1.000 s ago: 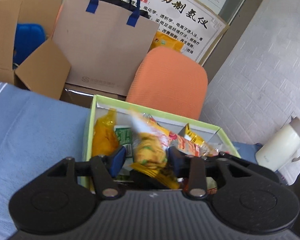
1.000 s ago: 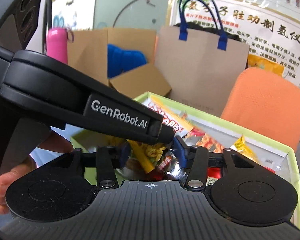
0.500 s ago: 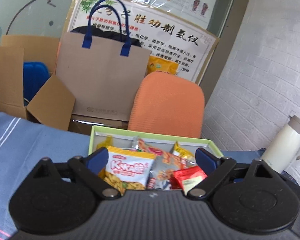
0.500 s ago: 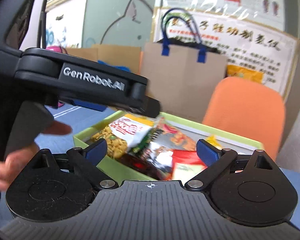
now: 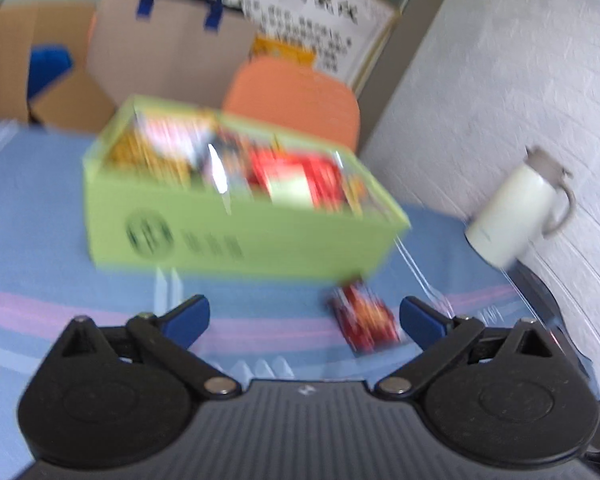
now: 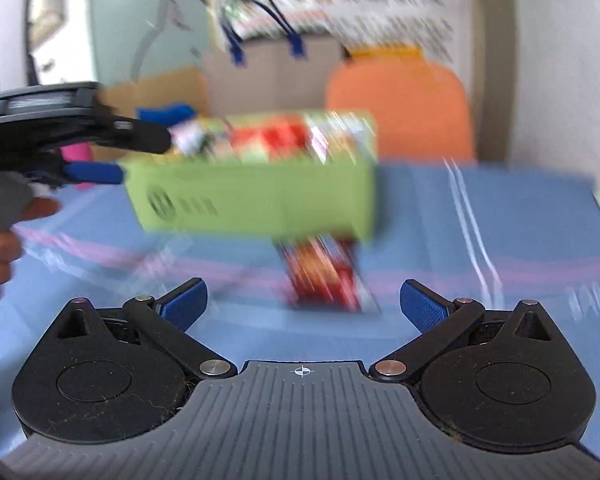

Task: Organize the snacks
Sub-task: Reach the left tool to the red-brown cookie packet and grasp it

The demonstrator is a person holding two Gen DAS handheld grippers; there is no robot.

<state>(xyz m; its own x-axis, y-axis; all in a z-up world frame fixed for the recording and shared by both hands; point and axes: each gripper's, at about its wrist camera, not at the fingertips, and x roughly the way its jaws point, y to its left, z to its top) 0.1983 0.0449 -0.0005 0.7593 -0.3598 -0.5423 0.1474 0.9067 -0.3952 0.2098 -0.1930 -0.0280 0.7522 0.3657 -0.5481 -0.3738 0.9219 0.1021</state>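
Note:
A light green box (image 5: 236,236) (image 6: 256,196) full of snack packets stands on the blue cloth, blurred by motion. A red snack packet (image 5: 366,322) (image 6: 326,276) lies on the cloth just in front of the box. My left gripper (image 5: 304,318) hovers near the cloth short of the box, its jaws still opening and nothing between them; the red packet lies just ahead by the right finger. My right gripper (image 6: 303,304) is also opening wide and empty, with the red packet ahead of it. The left gripper (image 6: 100,160) also shows at the left of the right wrist view.
A white thermos jug (image 5: 520,216) stands at the right by the white wall. Behind the table are an orange chair (image 5: 296,96), a brown paper bag with blue handles (image 5: 168,48) and open cardboard boxes (image 5: 16,64). A person's hand (image 6: 0,248) holds the left gripper.
Both grippers released their snack packets into the green box, opened wide and pulled back from it. The box now sits farther off and a red packet on the cloth has come into view.

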